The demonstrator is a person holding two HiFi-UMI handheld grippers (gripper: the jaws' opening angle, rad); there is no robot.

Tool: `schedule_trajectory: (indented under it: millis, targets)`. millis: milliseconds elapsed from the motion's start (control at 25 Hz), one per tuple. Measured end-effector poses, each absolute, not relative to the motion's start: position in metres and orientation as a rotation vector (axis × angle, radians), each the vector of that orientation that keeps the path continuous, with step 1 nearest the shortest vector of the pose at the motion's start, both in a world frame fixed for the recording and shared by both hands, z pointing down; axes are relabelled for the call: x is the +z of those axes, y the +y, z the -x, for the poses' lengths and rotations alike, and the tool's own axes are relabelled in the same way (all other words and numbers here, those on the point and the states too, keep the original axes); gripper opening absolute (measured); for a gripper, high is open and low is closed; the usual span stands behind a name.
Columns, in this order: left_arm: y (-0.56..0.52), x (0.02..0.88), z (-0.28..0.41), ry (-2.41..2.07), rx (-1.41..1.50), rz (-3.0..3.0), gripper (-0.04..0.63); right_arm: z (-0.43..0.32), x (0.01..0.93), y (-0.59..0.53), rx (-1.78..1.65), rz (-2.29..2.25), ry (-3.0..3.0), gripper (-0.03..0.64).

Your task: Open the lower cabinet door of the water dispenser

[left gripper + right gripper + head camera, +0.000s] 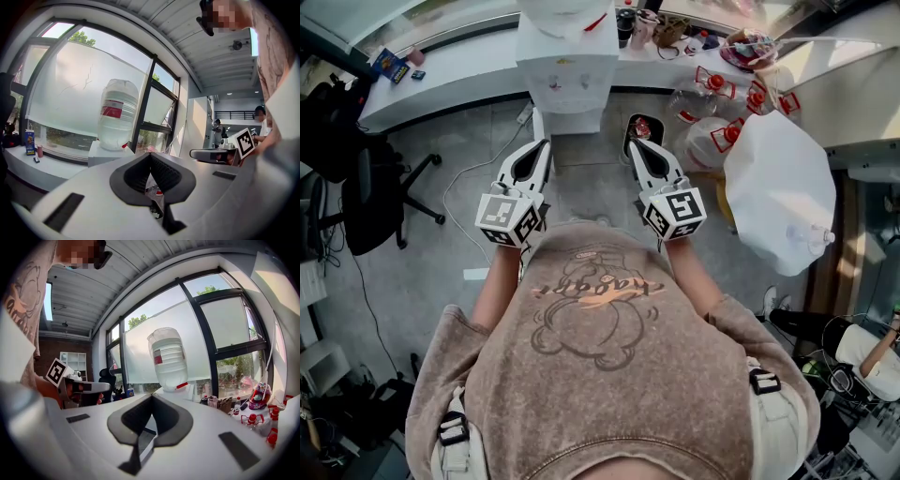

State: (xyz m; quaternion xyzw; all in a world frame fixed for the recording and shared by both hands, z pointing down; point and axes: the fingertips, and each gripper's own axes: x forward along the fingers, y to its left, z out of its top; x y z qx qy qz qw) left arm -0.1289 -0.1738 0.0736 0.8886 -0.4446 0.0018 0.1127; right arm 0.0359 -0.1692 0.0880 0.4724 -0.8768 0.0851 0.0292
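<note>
I hold my left gripper point(544, 143) and right gripper point(635, 143) out side by side. Each has its jaws pressed together at the tips, with nothing between them. The water dispenser point(567, 70) stands ahead of my fingertips, roughly midway between the two and apart from both. Its upturned water bottle point(117, 115) rises above them. The lower cabinet door sits below my fingertips, too foreshortened to make out.
</note>
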Motion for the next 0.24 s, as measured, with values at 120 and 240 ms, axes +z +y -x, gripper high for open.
schedule_trajectory:
  millis: [120, 240]
  targets:
    - [-0.1747, 0.0744, 0.1298, -1.312, 0.001, -2.600, 0.017, -0.0373, 0.0888, -0.1706, 0.268, -1.464, -2.705, 0.005]
    - [-0.1764, 0.0750, 0.1307, -1.318, -0.003, -2.594, 0.017, -0.0396, 0.0902, -0.1731, 0.275, -1.472, -2.702, 0.006]
